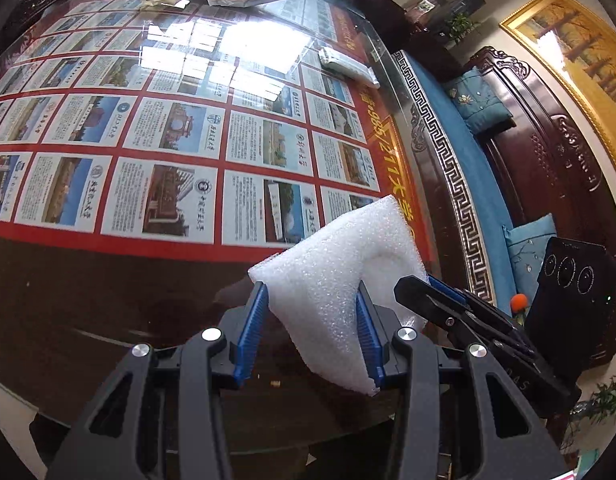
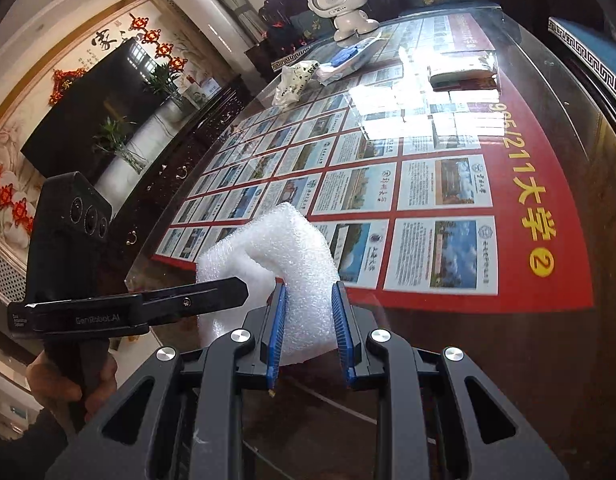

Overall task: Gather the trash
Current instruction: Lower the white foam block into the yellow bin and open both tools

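Observation:
A folded piece of white foam wrap (image 1: 340, 248) hangs above the near edge of the glass-topped table (image 1: 107, 280). Both grippers hold it. In the left wrist view my left gripper (image 1: 312, 292) is shut on the foam's lower left part, blue pads pressing both sides. My right gripper (image 1: 414, 286) grips its right edge from the side. In the right wrist view my right gripper (image 2: 311, 286) is shut on the foam wrap (image 2: 283, 236), and my left gripper (image 2: 237, 290) reaches in from the left, held by a hand.
At the far end of the table lie a crumpled spotted white bag (image 2: 293, 80), a blue and white packet (image 2: 348, 58) and a tissue pack (image 2: 464, 72). A white toy robot (image 2: 344, 0) stands there. A carved sofa (image 1: 528, 152) with blue cushions runs along the right.

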Motion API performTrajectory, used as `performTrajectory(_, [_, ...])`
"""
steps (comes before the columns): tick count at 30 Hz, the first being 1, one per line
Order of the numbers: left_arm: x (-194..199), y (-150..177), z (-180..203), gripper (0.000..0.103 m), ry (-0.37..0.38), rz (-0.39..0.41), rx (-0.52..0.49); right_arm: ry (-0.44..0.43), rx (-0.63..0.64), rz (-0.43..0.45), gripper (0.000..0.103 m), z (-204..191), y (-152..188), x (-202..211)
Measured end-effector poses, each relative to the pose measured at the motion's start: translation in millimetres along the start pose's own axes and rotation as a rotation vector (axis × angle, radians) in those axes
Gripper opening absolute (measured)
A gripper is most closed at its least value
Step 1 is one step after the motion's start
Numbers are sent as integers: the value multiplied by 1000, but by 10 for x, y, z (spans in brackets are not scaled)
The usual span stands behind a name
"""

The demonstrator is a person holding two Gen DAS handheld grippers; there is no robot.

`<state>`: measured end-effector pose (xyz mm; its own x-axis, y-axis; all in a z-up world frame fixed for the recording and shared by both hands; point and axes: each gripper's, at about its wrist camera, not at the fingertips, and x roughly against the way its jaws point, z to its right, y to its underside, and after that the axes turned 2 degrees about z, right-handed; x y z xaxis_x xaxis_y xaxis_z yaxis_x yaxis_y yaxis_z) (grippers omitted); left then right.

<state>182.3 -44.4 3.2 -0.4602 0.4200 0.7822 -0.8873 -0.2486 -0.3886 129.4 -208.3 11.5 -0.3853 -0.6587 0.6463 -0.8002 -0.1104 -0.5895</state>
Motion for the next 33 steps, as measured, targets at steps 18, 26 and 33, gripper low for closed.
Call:
performTrajectory(18, [730, 2016, -153, 44, -18, 38, -179, 4, -78, 104, 24, -642, 1970, 520])
performTrajectory(26, [618, 2649, -431, 44, -25, -62, -183, 32, -142, 70, 24, -649, 2668, 450])
performTrajectory(33, [237, 3028, -753, 44, -61, -220, -160, 5, -283, -27, 24, -425, 3151, 133])
